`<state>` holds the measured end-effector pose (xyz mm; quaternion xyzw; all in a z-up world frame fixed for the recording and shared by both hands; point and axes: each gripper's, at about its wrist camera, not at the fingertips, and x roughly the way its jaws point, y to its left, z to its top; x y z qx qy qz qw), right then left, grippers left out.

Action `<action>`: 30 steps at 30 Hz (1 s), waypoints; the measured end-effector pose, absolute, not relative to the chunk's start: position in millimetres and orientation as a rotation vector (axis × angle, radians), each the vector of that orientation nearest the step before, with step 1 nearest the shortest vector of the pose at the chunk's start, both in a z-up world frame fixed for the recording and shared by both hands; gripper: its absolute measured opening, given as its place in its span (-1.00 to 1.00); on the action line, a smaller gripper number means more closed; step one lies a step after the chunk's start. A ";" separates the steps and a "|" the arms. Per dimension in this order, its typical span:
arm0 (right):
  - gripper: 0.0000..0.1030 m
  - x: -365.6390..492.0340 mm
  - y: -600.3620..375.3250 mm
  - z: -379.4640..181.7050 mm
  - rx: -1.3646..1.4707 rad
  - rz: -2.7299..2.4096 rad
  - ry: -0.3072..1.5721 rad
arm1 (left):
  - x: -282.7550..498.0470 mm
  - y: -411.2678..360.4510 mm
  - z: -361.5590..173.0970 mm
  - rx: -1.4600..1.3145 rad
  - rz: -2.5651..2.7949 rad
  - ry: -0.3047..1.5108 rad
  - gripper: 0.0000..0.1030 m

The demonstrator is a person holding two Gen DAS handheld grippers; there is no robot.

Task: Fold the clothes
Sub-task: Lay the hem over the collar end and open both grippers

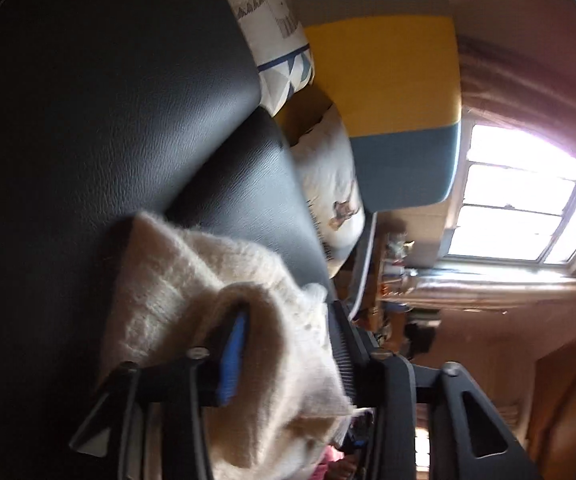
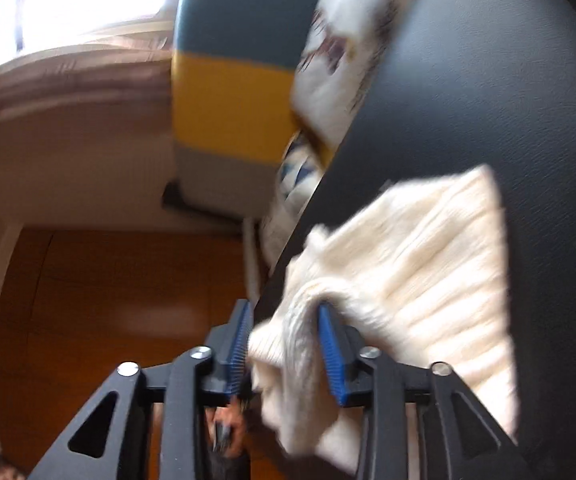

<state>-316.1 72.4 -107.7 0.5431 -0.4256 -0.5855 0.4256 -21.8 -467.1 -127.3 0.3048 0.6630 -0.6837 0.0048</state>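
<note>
**Ana:** Sweater (image 2: 428, 248) first: where is it lying?

**Ben:** On the black leather seat (image 1: 108, 100), cream and fuzzy, bunched at the near end and flatter farther out. In the right wrist view its ribbed part spreads across the dark cushion; a thick fold runs back between the fingers.

**Ana:** And the right gripper (image 2: 286, 350)?

**Ben:** Jaws parted. The knit fold lies in the gap, against the right-hand blue pad (image 2: 334, 360), while the other pad stands clear of the wool. It does not look pinched.

**Ana:** The left gripper (image 1: 288, 344)?

**Ben:** Also spread. One blue pad (image 1: 232, 360) is partly tucked under a hump of the sweater, the other finger sits on the far side of the cloth. The fabric drapes between them, loose. Both views are blurred and rolled sideways.

**Ana:** What is behind?

**Ben:** Printed white pillows (image 1: 328, 176) lean at the seat's far edge, beside a cushion (image 1: 388, 80) banded yellow, teal and grey. A bright window (image 1: 520, 192) lies beyond it, with a wooden door (image 2: 108, 300) in the right view.
</note>
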 end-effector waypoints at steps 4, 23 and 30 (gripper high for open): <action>-0.15 -325.5 64.2 -109.1 1.362 -1.560 -1.080 | -26.5 -473.9 -120.5 0.965 -2.145 2.075 0.23; -0.15 -259.6 29.4 -92.6 1.369 -1.884 -0.423 | -3.4 -440.0 -100.2 1.220 -2.310 1.615 0.23; -0.18 -246.5 35.2 -113.4 1.388 -1.875 -0.417 | -16.2 -415.9 -103.0 1.338 -2.357 1.338 0.22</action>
